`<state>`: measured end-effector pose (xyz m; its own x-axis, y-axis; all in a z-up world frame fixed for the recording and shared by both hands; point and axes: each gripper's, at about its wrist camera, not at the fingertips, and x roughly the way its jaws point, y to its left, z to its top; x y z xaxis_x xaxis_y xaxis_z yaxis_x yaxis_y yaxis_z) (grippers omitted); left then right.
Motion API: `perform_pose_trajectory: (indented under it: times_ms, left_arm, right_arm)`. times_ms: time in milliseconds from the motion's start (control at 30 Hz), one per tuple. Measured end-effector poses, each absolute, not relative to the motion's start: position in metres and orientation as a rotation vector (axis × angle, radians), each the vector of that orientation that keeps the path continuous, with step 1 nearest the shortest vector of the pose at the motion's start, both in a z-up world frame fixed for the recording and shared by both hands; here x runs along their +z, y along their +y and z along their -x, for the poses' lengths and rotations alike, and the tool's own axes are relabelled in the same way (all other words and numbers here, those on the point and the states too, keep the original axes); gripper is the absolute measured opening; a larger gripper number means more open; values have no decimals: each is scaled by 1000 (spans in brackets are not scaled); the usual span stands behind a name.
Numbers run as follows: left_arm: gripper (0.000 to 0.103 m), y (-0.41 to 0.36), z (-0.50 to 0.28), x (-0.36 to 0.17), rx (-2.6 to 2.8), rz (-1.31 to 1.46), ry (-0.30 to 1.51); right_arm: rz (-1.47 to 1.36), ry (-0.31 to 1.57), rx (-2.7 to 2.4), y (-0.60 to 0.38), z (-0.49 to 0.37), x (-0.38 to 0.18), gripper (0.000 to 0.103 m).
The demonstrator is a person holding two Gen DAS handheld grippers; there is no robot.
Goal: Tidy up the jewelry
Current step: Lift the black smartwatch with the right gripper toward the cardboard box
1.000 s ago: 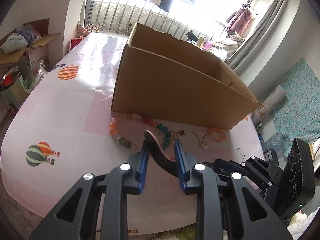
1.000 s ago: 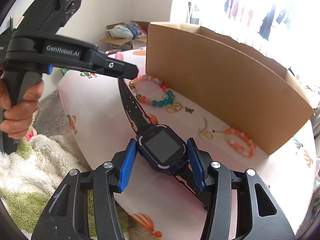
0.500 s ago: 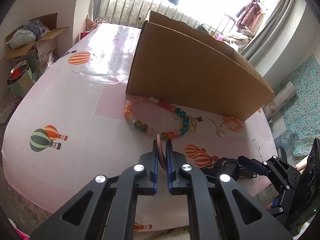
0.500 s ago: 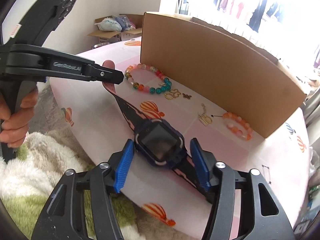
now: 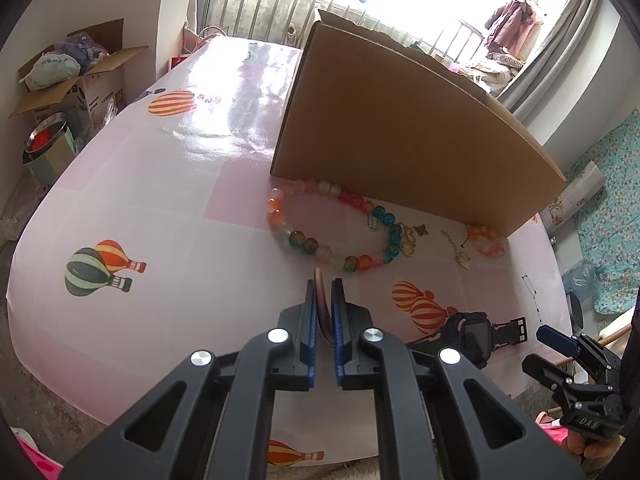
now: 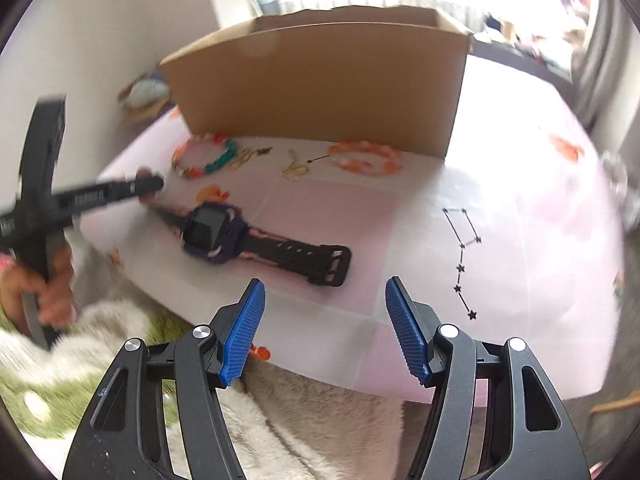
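Note:
A dark blue smartwatch (image 6: 212,232) with black straps lies near the front edge of the pink table (image 6: 500,200). My left gripper (image 5: 325,284) is shut on the tip of one strap (image 5: 320,294), whose pink underside shows between the pads. The same grip appears blurred in the right wrist view, left gripper (image 6: 150,184). My right gripper (image 6: 325,283) hangs open, just in front of the watch, with nothing between its fingers. In the left wrist view the watch (image 5: 468,336) lies low on the right, and the right gripper (image 5: 560,354) is beyond it.
A tall cardboard box (image 5: 400,132) stands behind the jewelry. Along its base lie a multicoloured bead bracelet (image 5: 286,234), small gold pieces (image 5: 460,256) and an orange bead bracelet (image 5: 486,240). A thin black line of stars (image 6: 460,268) marks the cloth right. Fluffy rug below the table edge.
My left gripper closed on the strap tip. My right gripper opened, let go of the watch body and pulled back, rolling; the watch now lies on the table.

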<state>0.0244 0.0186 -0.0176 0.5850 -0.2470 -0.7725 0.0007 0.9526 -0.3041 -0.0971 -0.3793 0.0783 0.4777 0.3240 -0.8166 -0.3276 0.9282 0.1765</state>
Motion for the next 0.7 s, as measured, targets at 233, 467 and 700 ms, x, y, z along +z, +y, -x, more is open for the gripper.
perform_pose_trajectory:
  times_ms: [233, 467, 700]
  left_arm:
    - [6, 18, -27, -20, -137, 282, 945]
    - [6, 18, -26, -21, -128, 282, 939]
    - [6, 19, -21, -11, -138, 281, 913]
  right_arm:
    - [-262, 1039, 441, -392, 70, 64, 32]
    - [-316, 1053, 435, -392, 65, 60, 8]
    - [-318, 980, 435, -397, 81, 82, 3]
